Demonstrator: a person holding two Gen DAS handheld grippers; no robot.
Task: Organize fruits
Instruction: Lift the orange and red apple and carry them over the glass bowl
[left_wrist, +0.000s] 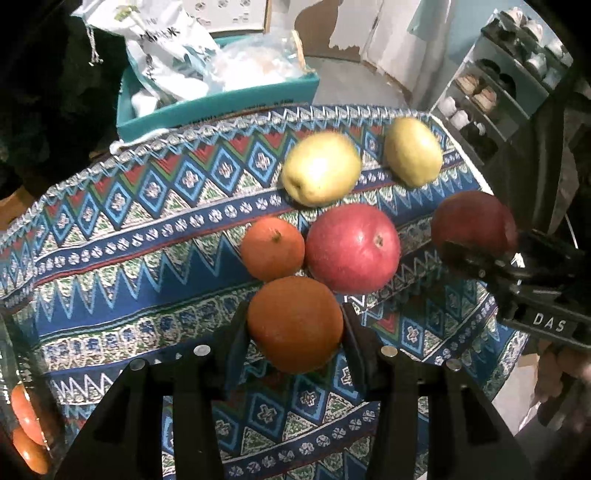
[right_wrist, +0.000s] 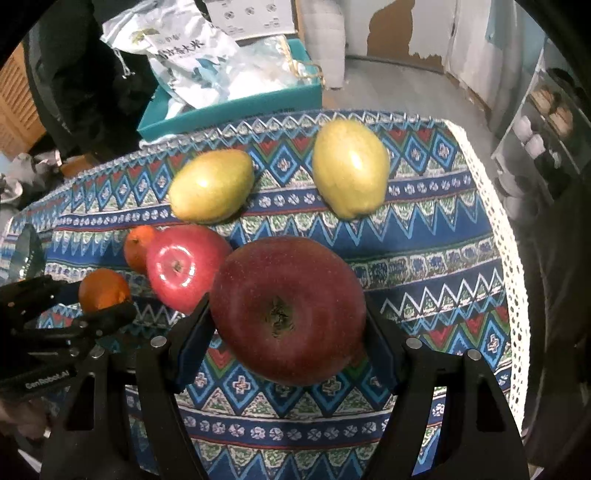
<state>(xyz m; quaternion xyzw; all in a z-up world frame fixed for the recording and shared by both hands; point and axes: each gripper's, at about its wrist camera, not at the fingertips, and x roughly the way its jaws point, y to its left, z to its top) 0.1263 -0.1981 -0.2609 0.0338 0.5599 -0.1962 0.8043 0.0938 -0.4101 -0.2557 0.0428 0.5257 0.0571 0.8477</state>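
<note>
The left tool (left_wrist: 295, 325) is clamped on an orange (left_wrist: 294, 324), its two black fingers pressing the fruit's sides above the patterned cloth (left_wrist: 147, 236) that covers the desk. The right tool (right_wrist: 288, 317) is clamped on a dark red apple (right_wrist: 288, 310), which fills the gap between its fingers.

Counted over both views, there are six loose fruits: two oranges, two red apples and two yellow-green pears. The second orange (left_wrist: 272, 248) lies on the cloth just beyond the held one, touching or nearly touching the brighter red apple (left_wrist: 352, 248) beside it. This apple sits between the two tools, near the middle of the desk, close to the held orange. The two pears (left_wrist: 321, 168) (left_wrist: 413, 151) lie side by side nearer the far edge of the desk, apart from each other and clear of both tools.

At the desk's left edge, in the left wrist view, a clear container (left_wrist: 26, 417) holds more orange fruit; how many cannot be told. Past the far edge stands a teal box (left_wrist: 221, 105) stuffed with a printed bag (right_wrist: 184, 55) and clear plastic. A shelf rack (left_wrist: 491, 88) with shoes stands beyond the far right corner, where the cloth's white lace border (right_wrist: 495, 206) runs down the right edge.
</note>
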